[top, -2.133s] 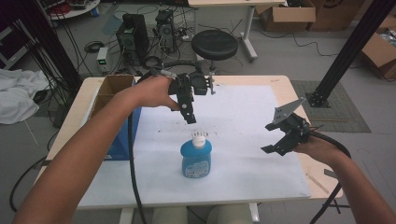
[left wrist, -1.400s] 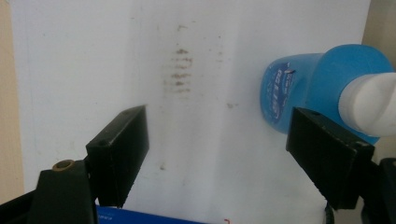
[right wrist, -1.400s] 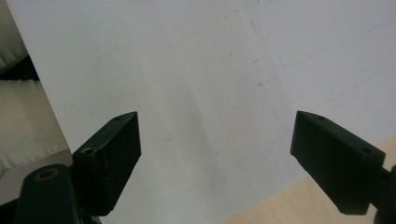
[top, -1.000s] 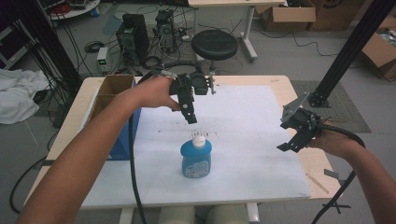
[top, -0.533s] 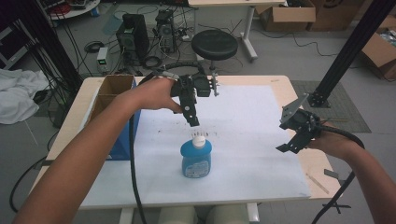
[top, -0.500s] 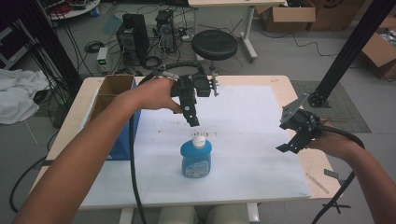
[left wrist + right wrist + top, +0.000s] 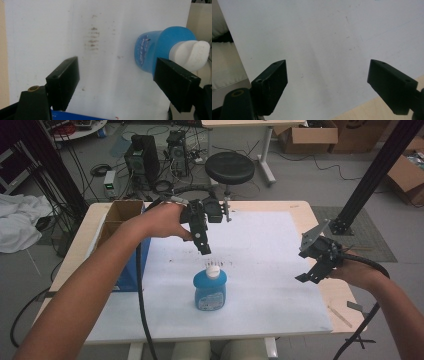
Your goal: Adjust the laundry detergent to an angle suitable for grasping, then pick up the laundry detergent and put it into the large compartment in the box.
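Note:
A blue bottle [image 7: 210,290] with a white cap [image 7: 213,270] stands upright on the white sheet [image 7: 270,245] near the table's front middle. My left gripper [image 7: 203,249] hangs just above and behind the cap, pointing down, jaws open and empty. In the left gripper view the bottle [image 7: 155,50] and its cap [image 7: 192,53] lie past the right-hand jaw, outside the open left gripper [image 7: 117,75]. My right gripper [image 7: 312,272] hovers open over the sheet's right edge, far from the bottle. In the right gripper view the right gripper [image 7: 327,75] has bare sheet between its jaws.
A blue box [image 7: 131,265] stands at the table's left side with an open cardboard box [image 7: 120,212] behind it. Faint dark smudges [image 7: 210,257] mark the sheet behind the bottle. A black stool [image 7: 230,167] and computer cases stand beyond the far edge.
Two seconds ago the right gripper was nearer the middle; it has drawn back to the right and turned. Over the last second both hands have held still.

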A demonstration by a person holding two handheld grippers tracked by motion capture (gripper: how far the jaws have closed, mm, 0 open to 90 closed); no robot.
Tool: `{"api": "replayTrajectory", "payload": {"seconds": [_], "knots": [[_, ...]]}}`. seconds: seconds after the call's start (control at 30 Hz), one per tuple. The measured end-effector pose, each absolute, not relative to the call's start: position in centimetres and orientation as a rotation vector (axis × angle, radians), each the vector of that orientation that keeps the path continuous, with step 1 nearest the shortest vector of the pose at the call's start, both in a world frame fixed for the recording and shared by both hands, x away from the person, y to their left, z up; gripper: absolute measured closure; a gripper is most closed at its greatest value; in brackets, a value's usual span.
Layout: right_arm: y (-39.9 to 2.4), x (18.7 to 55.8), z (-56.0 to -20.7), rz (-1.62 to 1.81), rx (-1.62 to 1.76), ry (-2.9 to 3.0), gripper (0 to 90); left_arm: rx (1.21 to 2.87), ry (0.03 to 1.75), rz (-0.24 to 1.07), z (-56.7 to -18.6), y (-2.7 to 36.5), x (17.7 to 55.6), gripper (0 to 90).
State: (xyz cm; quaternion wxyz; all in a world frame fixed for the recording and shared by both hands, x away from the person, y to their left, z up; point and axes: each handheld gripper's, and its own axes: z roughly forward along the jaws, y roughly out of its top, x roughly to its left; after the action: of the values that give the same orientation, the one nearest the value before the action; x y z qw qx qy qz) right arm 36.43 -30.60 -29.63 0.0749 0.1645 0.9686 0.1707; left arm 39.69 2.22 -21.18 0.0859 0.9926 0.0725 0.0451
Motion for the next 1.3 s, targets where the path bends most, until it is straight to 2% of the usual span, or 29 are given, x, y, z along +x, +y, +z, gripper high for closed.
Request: {"api": "replayTrajectory", "payload": {"seconds": [0.63, 1.3], "knots": [[-30.6, 36.4, -30.0, 0.514, 0.483, 2.91, 16.2, 2.94, 0.239, 0.109, -20.9, 2.3, 39.2, 21.4], [-30.4, 36.1, -30.3, 0.523, 0.457, 2.921, 16.1, 2.904, 0.197, 0.06, -20.4, 2.2, 35.8, 20.8]]}}
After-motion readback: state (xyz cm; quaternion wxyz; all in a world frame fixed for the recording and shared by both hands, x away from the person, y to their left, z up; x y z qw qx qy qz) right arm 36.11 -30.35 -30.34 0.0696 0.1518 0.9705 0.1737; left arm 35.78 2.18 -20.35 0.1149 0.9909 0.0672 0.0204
